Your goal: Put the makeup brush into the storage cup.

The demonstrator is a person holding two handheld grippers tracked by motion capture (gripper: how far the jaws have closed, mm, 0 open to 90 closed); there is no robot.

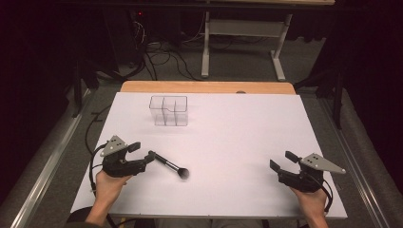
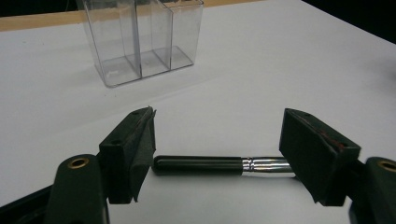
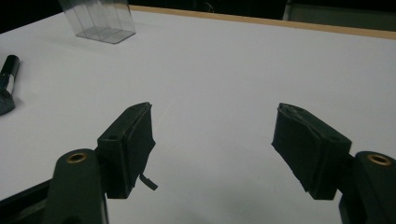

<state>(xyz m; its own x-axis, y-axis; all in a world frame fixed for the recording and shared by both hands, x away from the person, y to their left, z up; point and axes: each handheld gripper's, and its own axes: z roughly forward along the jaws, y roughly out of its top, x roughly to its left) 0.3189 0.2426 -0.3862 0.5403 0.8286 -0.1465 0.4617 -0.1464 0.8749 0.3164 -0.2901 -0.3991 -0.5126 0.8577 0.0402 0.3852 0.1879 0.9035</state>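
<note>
Lying flat, brush (image 1: 169, 165) head pointing right.

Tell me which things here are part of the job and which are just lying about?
Part of the job:
- makeup brush, lying flat between the open left gripper
- clear divided organizer, probably

Just about:
- right gripper, open, idle
- cables on the floor
- far desk frame
</note>
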